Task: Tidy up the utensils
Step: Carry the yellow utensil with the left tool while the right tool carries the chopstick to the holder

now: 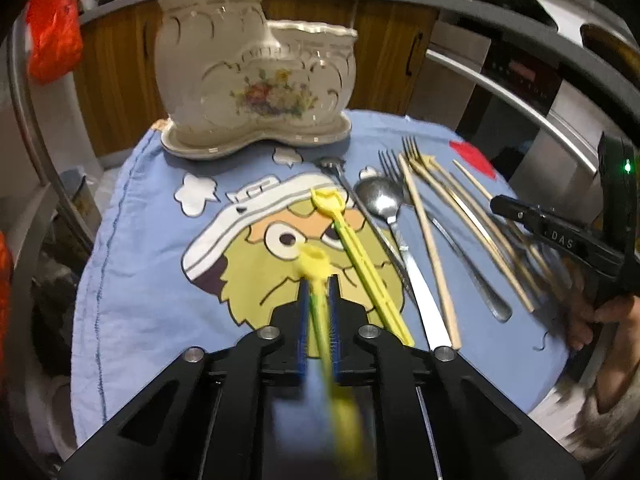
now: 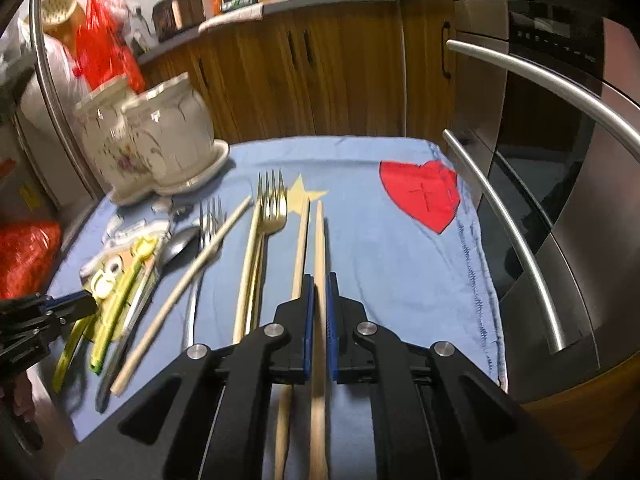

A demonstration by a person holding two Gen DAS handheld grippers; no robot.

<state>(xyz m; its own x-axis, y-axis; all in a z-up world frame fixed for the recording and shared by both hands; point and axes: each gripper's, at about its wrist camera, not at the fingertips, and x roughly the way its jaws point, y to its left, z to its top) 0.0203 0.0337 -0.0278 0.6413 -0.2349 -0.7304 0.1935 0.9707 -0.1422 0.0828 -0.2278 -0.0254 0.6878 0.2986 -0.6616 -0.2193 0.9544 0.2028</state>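
Observation:
A white floral ceramic utensil holder (image 1: pixel 256 76) with two cups stands at the back of the blue cloth (image 1: pixel 132 264); it also shows in the right wrist view (image 2: pixel 152 136). My left gripper (image 1: pixel 319 280) is shut on a yellow plastic utensil (image 1: pixel 314 266), lifted above the cloth. A second yellow utensil (image 1: pixel 360 264) lies beside it. My right gripper (image 2: pixel 319 278) is shut on a wooden chopstick (image 2: pixel 319 240); another chopstick (image 2: pixel 301 248) lies just left of it. A spoon (image 1: pixel 380 200), forks (image 2: pixel 272 208) and more chopsticks (image 1: pixel 430 248) lie on the cloth.
Wooden cabinets (image 2: pixel 320 80) and a counter with bottles stand behind the table. A steel oven with bar handles (image 2: pixel 520 232) is at the right. Red bags (image 1: pixel 52 36) hang at the left. The cloth has a red heart patch (image 2: pixel 424 196).

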